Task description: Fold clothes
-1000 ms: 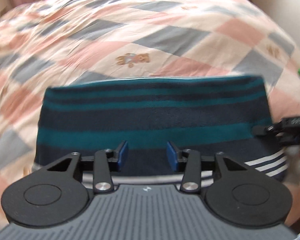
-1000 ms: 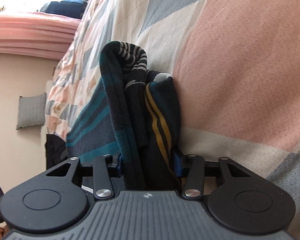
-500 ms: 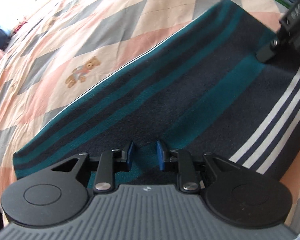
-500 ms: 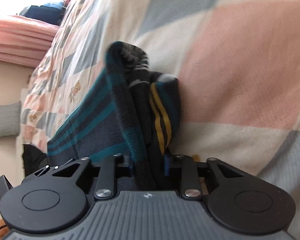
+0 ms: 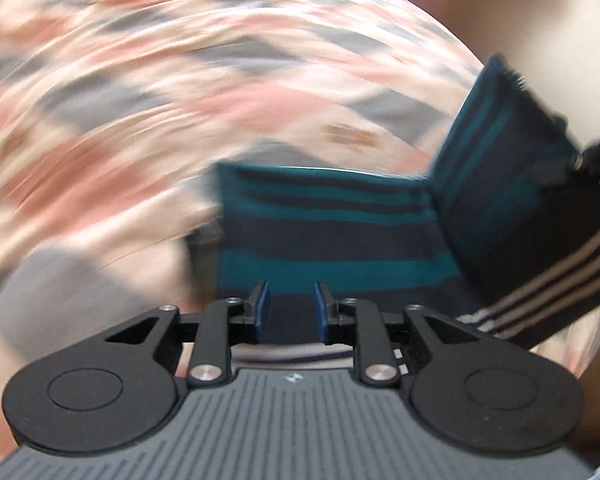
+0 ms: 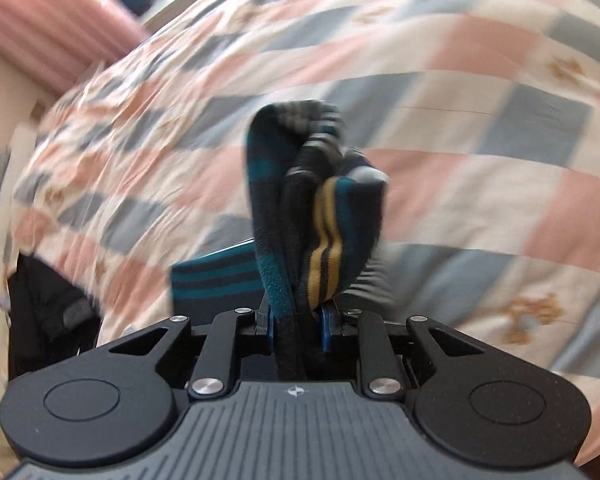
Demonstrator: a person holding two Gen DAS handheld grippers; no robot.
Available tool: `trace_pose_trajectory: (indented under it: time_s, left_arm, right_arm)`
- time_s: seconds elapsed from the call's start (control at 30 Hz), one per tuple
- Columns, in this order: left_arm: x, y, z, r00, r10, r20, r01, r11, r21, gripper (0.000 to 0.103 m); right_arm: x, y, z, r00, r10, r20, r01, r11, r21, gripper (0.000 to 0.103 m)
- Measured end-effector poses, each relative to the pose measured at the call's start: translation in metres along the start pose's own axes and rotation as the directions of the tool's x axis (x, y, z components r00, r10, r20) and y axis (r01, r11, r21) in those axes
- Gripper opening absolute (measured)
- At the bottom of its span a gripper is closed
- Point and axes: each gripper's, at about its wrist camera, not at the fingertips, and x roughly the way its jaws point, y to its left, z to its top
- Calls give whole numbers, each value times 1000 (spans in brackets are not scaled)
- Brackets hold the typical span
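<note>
Striped garment (image 5: 332, 232) lies on the bed (image 5: 139, 92), one end lifted by the right tool (image 6: 295, 322), whose jaws are clamped on its bunched edge. Left tool (image 5: 288, 307) hovers over the near edge, jaws part open, gripping nothing visible. Judged mid-fold: next, carry the raised end across and lay it flat.

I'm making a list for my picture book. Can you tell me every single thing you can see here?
striped garment: one, navy with teal, white and yellow bands, lying on the bed with one end lifted and bent over
checked bedcover: one, pink, grey-blue and cream with small bears, under everything
pink curtain: one, far upper left in the right wrist view
black bag: one, at the bed's left edge
left gripper: black with blue pads, over the garment's near edge
right gripper: black, clamped on the lifted end
</note>
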Motion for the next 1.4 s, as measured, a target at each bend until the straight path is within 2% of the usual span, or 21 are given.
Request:
trace_pose_trajectory:
  time_s: [0.13,0.23,0.27,0.33,0.37,0.4,0.43,0.5,0.57,0.6,0.67,0.73,0.8,0.9,0.97,1.1,1.2,1.27,1.3,1.4]
  left_arm:
    - [-24,62,-8,998,-39,40,44,987,-152,19]
    - [-23,94,-8,997,-62,46,72,959,-275,19]
    - [-23,101,-8,995,-84,51,96,945,-313,19]
    - [-21,114,-7,990,-129,56,141,915,-378,19]
    - [-23,120,-8,987,-150,58,161,902,-400,19]
    - [-21,122,-7,984,-170,58,178,892,-415,19]
    - [-22,120,-7,980,-191,56,196,885,-423,19]
    - [-18,116,-5,970,-237,51,235,870,-434,20]
    - [-9,106,-3,956,-292,28,275,860,-429,25]
    - [-4,100,-2,947,-320,13,295,857,-423,28]
    - [11,84,-3,927,-374,-29,329,849,-413,37]
    - [28,72,-9,907,-415,-68,348,832,-431,40]
    - [45,66,-15,904,-417,-98,331,825,-457,40]
    - [64,68,-20,889,-449,-89,339,778,-529,51]
    - [75,68,-21,884,-458,-93,333,757,-563,52]
    - [87,64,-18,890,-434,-135,295,778,-555,52]
    - [84,65,-18,892,-430,-139,296,787,-541,52]
    - [82,70,-20,896,-423,-138,288,788,-545,55]
    - [81,73,-21,898,-418,-138,282,786,-550,61]
    - [86,82,-25,887,-445,-121,302,758,-578,62]
  right_arm:
    - [53,86,-27,997,-45,-60,39,995,-96,23]
    - [115,125,-48,986,-118,-118,92,975,-201,31]
    - [136,132,-56,980,-132,-148,98,971,-219,43]
    - [169,139,-71,968,-133,-212,79,966,-247,53]
    - [174,140,-79,967,-122,-224,60,962,-266,71]
    - [175,141,-81,969,-98,-227,32,960,-277,84]
    - [169,139,-79,971,-66,-228,1,962,-274,86]
    - [155,132,-73,974,13,-228,-70,967,-246,85]
    - [127,109,-57,967,146,-208,-175,976,-129,80]
    - [112,96,-49,962,199,-185,-216,973,-78,80]
    - [81,65,-36,962,251,-111,-253,967,-8,80]
    - [58,33,-31,978,202,-54,-201,979,24,82]
    - [45,1,-32,990,141,-23,-139,987,75,82]
    - [38,-43,-42,997,78,-15,-74,978,197,82]
    - [46,-63,-51,998,61,-14,-55,966,254,82]
    - [69,-90,-65,998,38,-40,-22,941,337,82]
    - [82,-97,-70,998,45,-45,-24,919,394,82]
    - [87,-98,-70,997,61,-47,-37,915,402,82]
    - [89,-97,-69,996,67,-52,-41,918,395,82]
    - [95,-91,-66,994,82,-71,-50,926,374,82]
